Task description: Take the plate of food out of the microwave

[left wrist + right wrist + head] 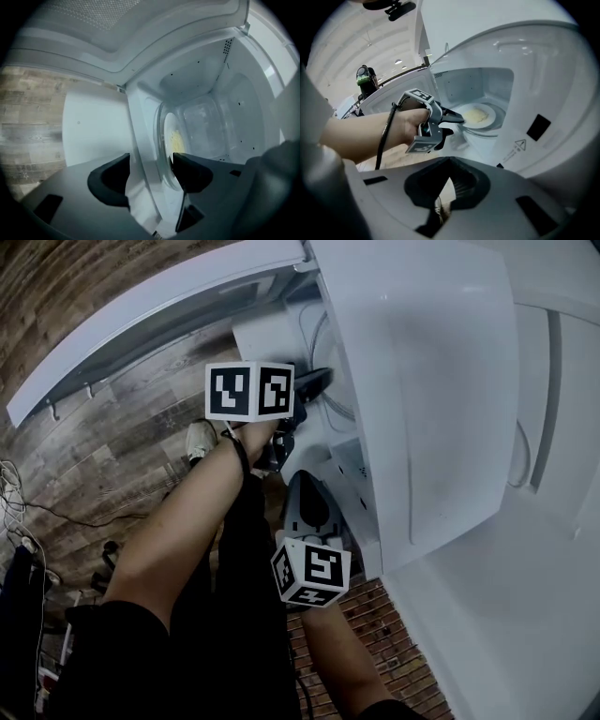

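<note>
Nearest, back from the microwave (553, 70), the right gripper (449, 177) hangs with jaws together, empty. At the microwave's mouth the left gripper (151, 172) has jaws apart astride the front lip, gripping nothing. Deeper inside lies the plate (171, 140) of yellow food. The door (159, 315) is open; grasping and lifting out remain. Two grippers, one plate, one microwave.

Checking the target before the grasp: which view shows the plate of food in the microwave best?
Right gripper view: the round white plate of yellow food lies face-up inside the open white microwave. The left gripper view shows it edge-on; the head view hides it.
</note>
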`<action>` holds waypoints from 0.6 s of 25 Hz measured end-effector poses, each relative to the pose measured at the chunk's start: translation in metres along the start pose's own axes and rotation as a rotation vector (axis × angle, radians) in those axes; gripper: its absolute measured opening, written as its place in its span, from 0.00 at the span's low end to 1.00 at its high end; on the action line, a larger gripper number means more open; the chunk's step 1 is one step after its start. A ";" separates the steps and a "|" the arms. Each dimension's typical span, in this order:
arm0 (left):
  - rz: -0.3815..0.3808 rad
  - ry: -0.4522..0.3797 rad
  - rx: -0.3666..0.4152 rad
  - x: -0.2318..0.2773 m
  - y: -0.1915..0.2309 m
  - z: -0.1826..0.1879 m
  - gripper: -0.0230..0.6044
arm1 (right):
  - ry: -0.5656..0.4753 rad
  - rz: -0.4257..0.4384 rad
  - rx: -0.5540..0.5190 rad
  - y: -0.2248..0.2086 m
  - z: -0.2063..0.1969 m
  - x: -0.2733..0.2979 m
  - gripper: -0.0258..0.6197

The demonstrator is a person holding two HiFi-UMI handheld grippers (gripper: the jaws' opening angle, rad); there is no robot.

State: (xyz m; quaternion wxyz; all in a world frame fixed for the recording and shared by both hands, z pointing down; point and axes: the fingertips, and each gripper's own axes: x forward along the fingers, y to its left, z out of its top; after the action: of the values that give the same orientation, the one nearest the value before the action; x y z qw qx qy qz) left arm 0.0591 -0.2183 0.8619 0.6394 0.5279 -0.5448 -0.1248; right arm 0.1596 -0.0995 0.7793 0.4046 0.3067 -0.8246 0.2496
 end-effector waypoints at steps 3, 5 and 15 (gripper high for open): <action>-0.057 0.008 -0.031 -0.012 0.002 -0.004 0.40 | 0.003 0.022 -0.015 0.007 0.004 0.002 0.05; -0.114 0.011 -0.061 -0.019 -0.001 -0.006 0.34 | 0.005 0.036 -0.025 0.012 0.005 0.003 0.05; -0.309 -0.020 -0.169 -0.040 -0.013 -0.009 0.05 | 0.008 0.070 -0.063 0.025 0.005 0.004 0.05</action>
State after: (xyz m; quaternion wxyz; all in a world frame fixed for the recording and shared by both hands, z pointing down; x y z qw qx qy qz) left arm 0.0573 -0.1898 0.8302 0.6492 0.5486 -0.4512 -0.2720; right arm 0.1374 -0.0874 0.7757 0.4082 0.2640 -0.8407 0.2385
